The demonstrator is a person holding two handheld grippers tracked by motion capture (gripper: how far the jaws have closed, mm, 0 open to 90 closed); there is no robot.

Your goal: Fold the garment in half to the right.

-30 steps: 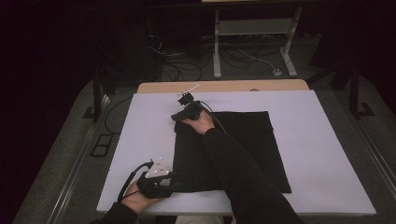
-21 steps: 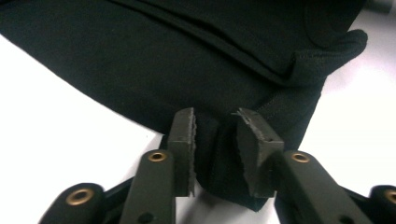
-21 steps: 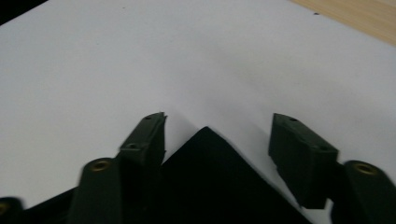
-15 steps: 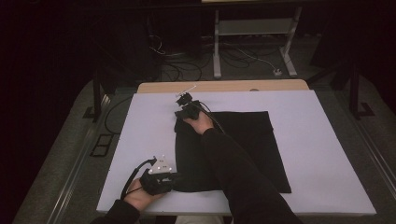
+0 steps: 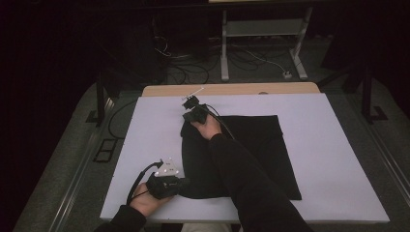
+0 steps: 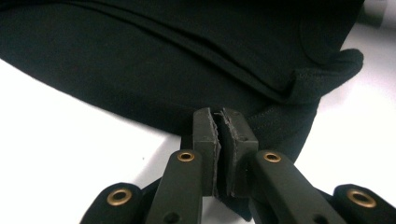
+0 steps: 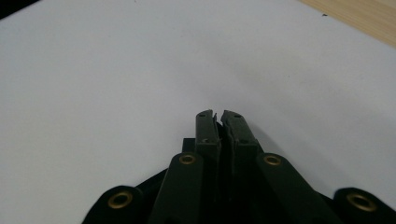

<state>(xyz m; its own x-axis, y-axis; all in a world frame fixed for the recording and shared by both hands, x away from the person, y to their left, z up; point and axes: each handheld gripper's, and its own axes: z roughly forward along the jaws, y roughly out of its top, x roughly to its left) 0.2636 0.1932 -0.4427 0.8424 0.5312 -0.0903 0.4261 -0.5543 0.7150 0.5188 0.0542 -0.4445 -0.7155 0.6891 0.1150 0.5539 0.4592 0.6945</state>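
Both claws have just closed on the black garment (image 5: 251,150) at the white table's (image 5: 338,145) centre: left claw (image 5: 180,185) pinching its seven o'clock corner, right claw (image 5: 186,117) its eleven o'clock corner. Next likely: lift together, folding rightwards.

I've got my left gripper (image 5: 180,186) at the black cloth's (image 5: 261,145) near-left corner, my right gripper (image 5: 189,112) at its far-left corner

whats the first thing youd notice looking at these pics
A flat black fabric garment lying across the middle of the white table stands out most. The left gripper has just closed on its near left corner, by the table's front edge. The right gripper has just closed at the far left corner, jaws together, with dark cloth beneath them.
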